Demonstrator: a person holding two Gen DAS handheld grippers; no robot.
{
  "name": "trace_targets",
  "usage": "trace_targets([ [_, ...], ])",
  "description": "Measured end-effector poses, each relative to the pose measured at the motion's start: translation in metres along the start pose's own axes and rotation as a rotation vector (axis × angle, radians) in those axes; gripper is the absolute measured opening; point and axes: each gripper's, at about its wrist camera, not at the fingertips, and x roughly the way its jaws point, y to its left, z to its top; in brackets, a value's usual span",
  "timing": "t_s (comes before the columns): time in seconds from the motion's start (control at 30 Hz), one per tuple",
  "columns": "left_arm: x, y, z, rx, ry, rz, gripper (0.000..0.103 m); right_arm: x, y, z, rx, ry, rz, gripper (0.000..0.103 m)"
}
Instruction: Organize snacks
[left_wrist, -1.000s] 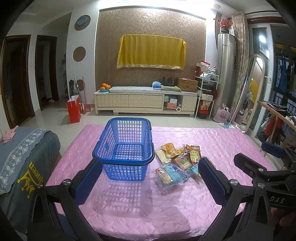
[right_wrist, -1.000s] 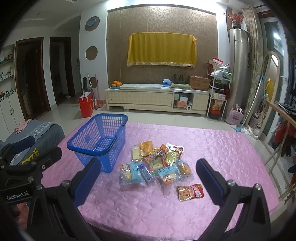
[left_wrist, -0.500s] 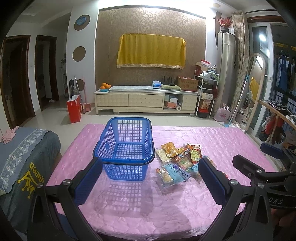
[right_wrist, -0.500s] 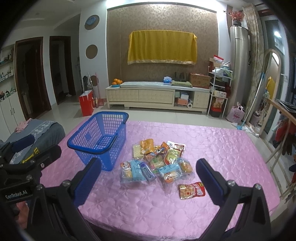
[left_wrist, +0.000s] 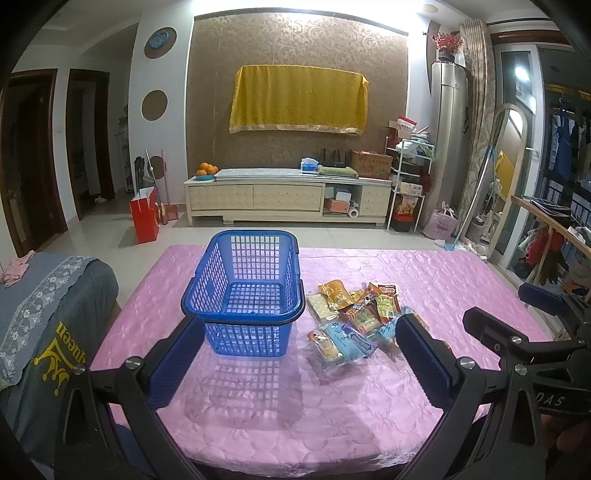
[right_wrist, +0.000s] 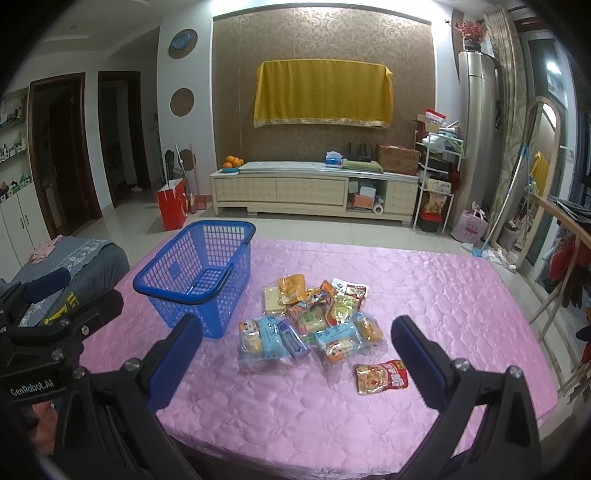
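An empty blue plastic basket (left_wrist: 243, 291) stands on the pink quilted table (left_wrist: 295, 406), left of centre; it also shows in the right wrist view (right_wrist: 199, 273). A pile of several snack packets (right_wrist: 314, 317) lies just right of it, also in the left wrist view (left_wrist: 354, 317). A red packet (right_wrist: 380, 376) lies apart at the front right of the pile. My left gripper (left_wrist: 299, 362) is open and empty, above the near table in front of the basket. My right gripper (right_wrist: 295, 362) is open and empty, just short of the pile.
A grey covered sofa (left_wrist: 44, 317) stands left of the table. A wooden rail and chair (right_wrist: 561, 280) stand to the right. A TV cabinet (left_wrist: 288, 199) and a red bag (left_wrist: 144, 218) stand across the floor beyond the table.
Both grippers have drifted slightly toward the table, so basket and packets look a little nearer. Nothing on the table has moved, and both grippers stay open.
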Motion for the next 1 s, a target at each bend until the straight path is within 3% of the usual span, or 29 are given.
trace_targets([
  [1.0, 0.007, -0.009, 0.005, 0.019, 0.010, -0.023, 0.102, -0.001, -0.007, -0.001, 0.010, -0.016, -0.007, 0.103],
])
